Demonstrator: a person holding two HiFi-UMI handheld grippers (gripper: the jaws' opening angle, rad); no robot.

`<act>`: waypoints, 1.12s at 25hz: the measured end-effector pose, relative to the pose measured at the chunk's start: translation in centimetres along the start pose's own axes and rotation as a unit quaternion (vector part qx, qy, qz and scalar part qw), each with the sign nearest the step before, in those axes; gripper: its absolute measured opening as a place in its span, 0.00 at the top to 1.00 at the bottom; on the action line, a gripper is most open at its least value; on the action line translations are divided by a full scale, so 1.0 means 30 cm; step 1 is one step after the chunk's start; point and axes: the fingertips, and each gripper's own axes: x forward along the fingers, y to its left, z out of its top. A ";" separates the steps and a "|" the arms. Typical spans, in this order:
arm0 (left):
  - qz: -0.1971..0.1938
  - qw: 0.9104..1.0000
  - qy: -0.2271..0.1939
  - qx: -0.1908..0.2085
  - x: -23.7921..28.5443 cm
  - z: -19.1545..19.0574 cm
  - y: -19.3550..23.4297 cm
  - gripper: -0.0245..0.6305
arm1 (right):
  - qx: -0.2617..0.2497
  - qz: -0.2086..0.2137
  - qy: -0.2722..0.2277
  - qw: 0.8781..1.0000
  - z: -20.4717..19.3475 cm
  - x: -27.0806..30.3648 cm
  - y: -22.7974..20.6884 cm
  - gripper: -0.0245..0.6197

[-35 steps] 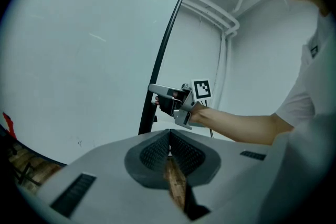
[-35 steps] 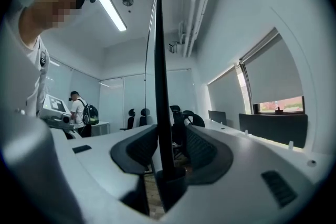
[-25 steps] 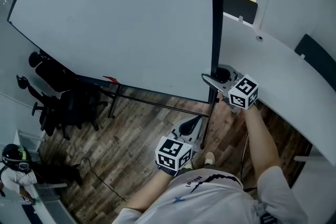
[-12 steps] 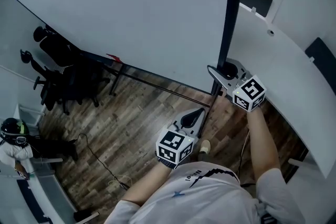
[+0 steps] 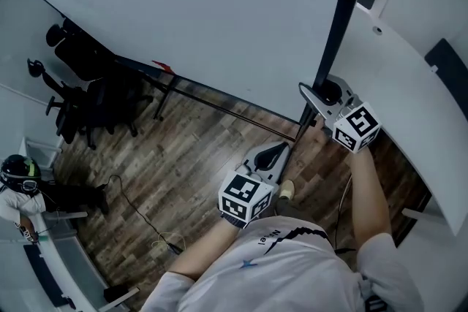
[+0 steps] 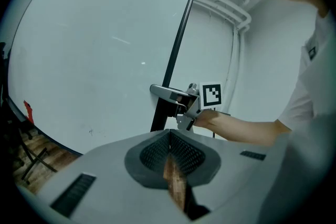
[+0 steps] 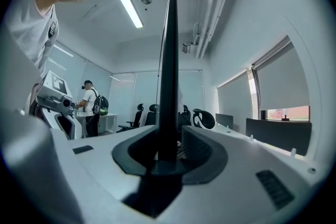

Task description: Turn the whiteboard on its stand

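The right hand-held gripper [image 5: 319,97] had just been closing its jaws on the large white whiteboard's [image 5: 197,18] black side frame [image 5: 338,18], so a steady swing probably came next; the left hand-held gripper [image 5: 272,156] hung empty, jaws together.

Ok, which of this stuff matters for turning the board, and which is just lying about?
Job: whiteboard; its stand; right gripper, jaws just closed onto the board's black edge.
Lying about: office chairs, floor cable, bystander, idle shut left gripper.
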 end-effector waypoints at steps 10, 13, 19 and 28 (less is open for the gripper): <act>-0.041 0.999 0.001 0.011 -0.296 -0.126 -0.064 0.94 | 0.006 -0.030 0.013 0.999 0.000 -0.093 0.168 0.75; -0.048 0.999 -0.001 0.010 -0.407 -0.159 -0.064 0.94 | 0.008 -0.037 0.013 0.999 0.006 -0.092 0.286 0.75; -0.066 0.998 -0.003 -0.003 -0.551 -0.251 -0.100 0.94 | 0.005 -0.063 0.015 0.998 0.008 -0.099 0.499 0.75; -0.069 0.997 -0.020 0.001 -0.664 -0.283 -0.210 0.94 | 0.006 -0.080 0.022 0.997 -0.008 -0.105 0.701 0.75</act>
